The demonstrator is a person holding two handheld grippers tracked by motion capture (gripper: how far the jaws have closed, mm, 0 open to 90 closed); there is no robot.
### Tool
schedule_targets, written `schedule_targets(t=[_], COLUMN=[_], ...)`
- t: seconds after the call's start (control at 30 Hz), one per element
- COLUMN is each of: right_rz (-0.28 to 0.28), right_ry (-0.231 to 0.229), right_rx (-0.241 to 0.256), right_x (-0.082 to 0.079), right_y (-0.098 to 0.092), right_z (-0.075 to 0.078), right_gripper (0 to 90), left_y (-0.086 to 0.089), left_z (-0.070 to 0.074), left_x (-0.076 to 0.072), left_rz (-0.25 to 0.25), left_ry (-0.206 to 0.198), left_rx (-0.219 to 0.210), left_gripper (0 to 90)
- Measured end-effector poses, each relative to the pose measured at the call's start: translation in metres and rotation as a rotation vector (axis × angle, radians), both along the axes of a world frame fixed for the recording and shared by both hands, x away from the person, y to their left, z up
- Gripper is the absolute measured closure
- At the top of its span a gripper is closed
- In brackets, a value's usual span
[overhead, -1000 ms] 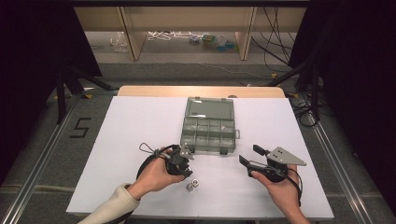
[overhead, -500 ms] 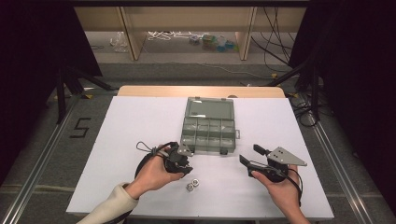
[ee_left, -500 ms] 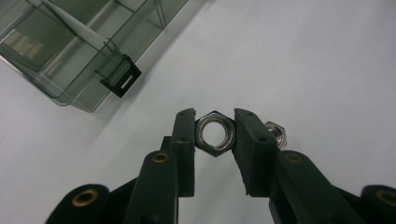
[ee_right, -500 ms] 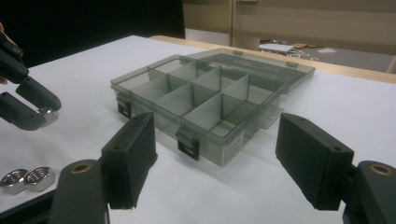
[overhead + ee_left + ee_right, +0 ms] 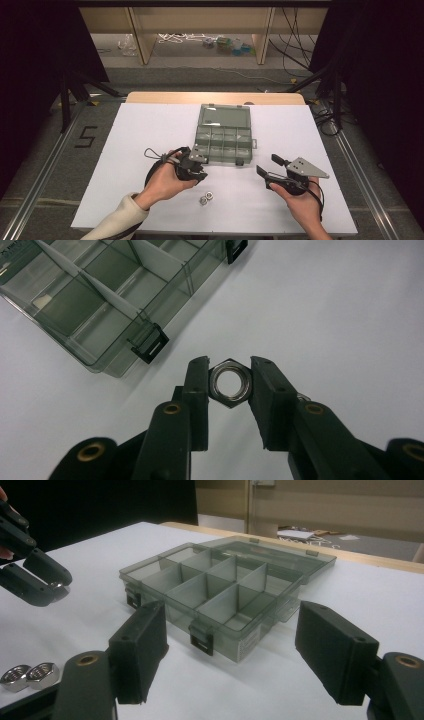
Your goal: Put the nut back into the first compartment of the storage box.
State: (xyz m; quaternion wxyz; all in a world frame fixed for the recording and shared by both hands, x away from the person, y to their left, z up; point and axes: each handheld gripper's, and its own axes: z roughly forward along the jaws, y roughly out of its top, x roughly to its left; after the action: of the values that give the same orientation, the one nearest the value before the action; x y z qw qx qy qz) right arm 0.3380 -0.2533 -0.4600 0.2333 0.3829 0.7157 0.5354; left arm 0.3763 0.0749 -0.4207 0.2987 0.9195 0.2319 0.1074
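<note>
One nut (image 5: 229, 386) pinched in left gripper (image 5: 229, 385) — right gripper (image 5: 230, 655) agape, level.

"5" on floor (image 5: 86, 136), left of table

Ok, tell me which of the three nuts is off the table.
The nut clamped in the left claw, near the organizer box. The other two nuts lie touching on the table.

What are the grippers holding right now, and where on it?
The left gripper pinches a hex nut across two opposite flats. The right gripper is open and holds nothing.
</note>
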Motion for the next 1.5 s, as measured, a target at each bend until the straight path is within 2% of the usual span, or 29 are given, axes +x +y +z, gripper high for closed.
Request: schedule_targets(t=[0.03,0.07,0.1,0.2,0.23,0.27,0.3,0.4,0.43,0.5,0.53,0.63,0.67,0.7,0.73,0.77,0.8,1.03,1.1,1.37,1.5], right_rz=[0.000,0.000,-0.002,-0.002,-0.002,-0.002,-0.002,0.005,0.005,0.001,0.006,0.005,0.004,0.004,0.004,0.003,0.003,-0.001,0.003,0.000,-0.002], right_ry=[0.000,-0.002,-0.010,-0.011,-0.012,-0.011,-0.020,-0.020,-0.023,-0.022,-0.022,-0.024,-0.025,-0.023,-0.023,-0.015,-0.016,-0.028,-0.029,-0.025,-0.038], right_rx=[0.000,0.002,0.007,0.007,0.006,0.006,0.000,0.009,0.008,0.006,0.010,0.008,0.008,0.009,0.008,0.012,0.012,0.009,0.013,0.017,0.025], right_x=[0.000,0.000,0.000,0.000,0.000,0.000,0.001,0.001,0.001,0.001,0.001,0.001,0.001,0.001,0.001,0.001,0.001,0.001,0.001,0.001,0.001], right_y=[0.000,0.000,0.001,0.001,0.001,0.001,0.000,0.001,0.001,0.001,0.001,0.001,0.001,0.001,0.001,0.001,0.001,0.001,0.001,0.000,0.000], right_z=[0.000,0.000,-0.001,-0.001,-0.001,-0.001,-0.001,-0.001,-0.001,-0.001,-0.001,-0.001,-0.001,-0.001,-0.001,-0.001,-0.001,-0.001,-0.001,-0.001,-0.001], right_gripper=[29.5,29.5,29.5,29.5,29.5,29.5,29.5,29.5,29.5,29.5,29.5,29.5,29.5,29.5,29.5,29.5,29.5,29.5,29.5,29.5,29.5], left_y=[0.001,0.001,0.000,0.002,0.001,0.003,0.004,0.004,0.002,0.002,0.003,0.003,0.003,0.002,-0.002,0.003,0.003,0.003,0.002,0.002,0.001], left_z=[0.001,0.001,0.001,0.002,0.001,0.003,0.004,0.005,0.004,0.005,0.006,0.007,0.007,0.006,0.004,0.008,0.008,0.012,0.013,0.016,0.015], left_x=[0.002,0.001,0.000,0.002,0.000,0.004,0.008,0.009,0.005,0.006,0.011,0.011,0.010,0.007,0.000,0.012,0.011,0.016,0.017,0.023,0.027], left_rz=[-0.011,-0.005,0.036,0.030,0.080,0.033,0.002,0.009,0.077,0.078,0.040,0.050,0.080,0.106,0.203,0.071,0.081,0.078,0.091,0.103,0.111], left_ry=[-0.028,-0.028,0.005,-0.014,0.011,-0.008,-0.051,-0.038,-0.010,-0.009,-0.042,-0.033,-0.029,0.001,0.064,-0.019,-0.032,-0.037,-0.054,-0.063,-0.065], left_rx=[0.008,0.004,-0.022,-0.014,-0.041,-0.027,-0.012,-0.020,-0.053,-0.050,-0.035,-0.039,-0.044,-0.066,-0.124,-0.049,-0.048,-0.054,-0.059,-0.074,-0.082], left_gripper=[70.4,70.4,70.4,70.4,70.4,70.4,70.4,70.4,70.4,70.4,70.4,70.4,70.4,70.4,70.3,70.4,70.4,70.3,70.4,70.4,70.3])
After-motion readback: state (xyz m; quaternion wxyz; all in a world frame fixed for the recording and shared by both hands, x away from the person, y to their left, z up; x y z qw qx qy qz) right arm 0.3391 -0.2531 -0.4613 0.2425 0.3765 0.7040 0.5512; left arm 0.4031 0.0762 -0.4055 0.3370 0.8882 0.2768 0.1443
